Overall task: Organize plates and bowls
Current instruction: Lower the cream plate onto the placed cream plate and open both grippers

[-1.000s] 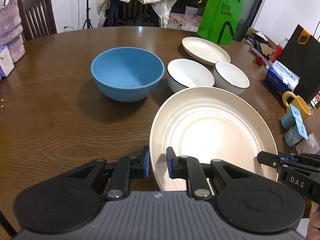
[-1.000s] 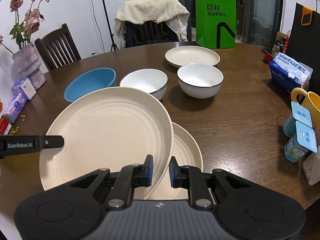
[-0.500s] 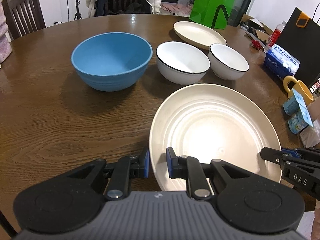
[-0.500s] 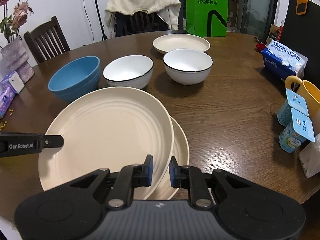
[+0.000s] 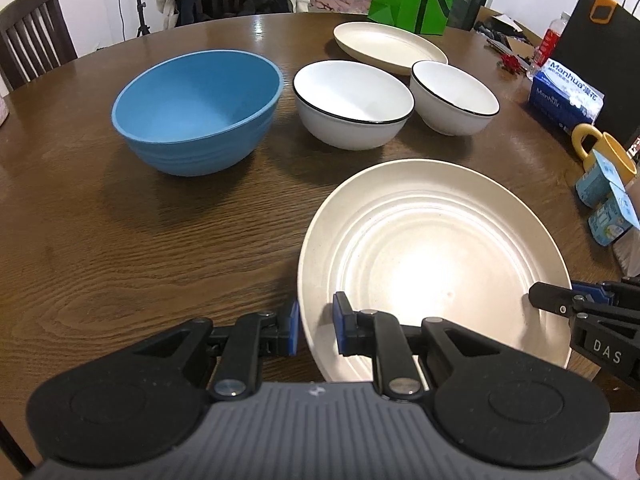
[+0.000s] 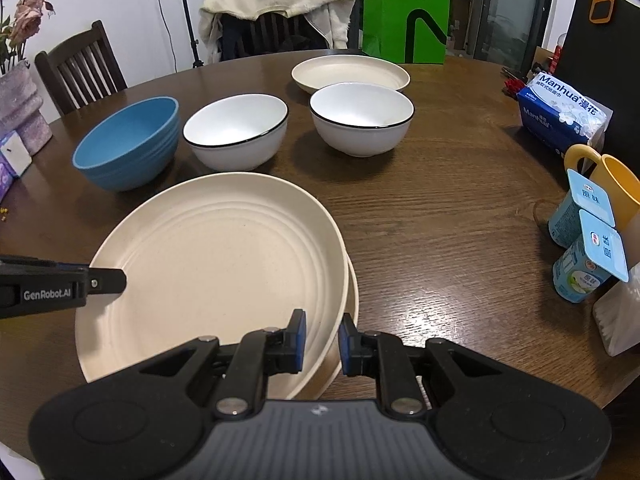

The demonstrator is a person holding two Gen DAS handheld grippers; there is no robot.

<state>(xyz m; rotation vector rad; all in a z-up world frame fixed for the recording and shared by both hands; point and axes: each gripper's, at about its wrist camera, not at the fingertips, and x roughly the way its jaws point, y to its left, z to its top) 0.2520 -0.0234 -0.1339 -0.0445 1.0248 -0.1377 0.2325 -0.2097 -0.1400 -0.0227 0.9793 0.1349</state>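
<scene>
Both claws, left [image 5: 314, 327] and right [image 6: 322, 338], clenched the top plate [image 6: 216, 264] over the lower plate [image 6: 351, 300]; uneven release could have skidded it off-stack, lower frame.

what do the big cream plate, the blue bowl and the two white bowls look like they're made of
Cream plate: matte, faintly speckled, moulded rings; looks like wheat-straw or similar plastic, though matte ceramic is possible.
Blue bowl: same dull, even finish with ribbed sides; probably the same kind of plastic.
White bowls: glossy with sharp highlights and thin black rim lines; likely glazed ceramic.
</scene>
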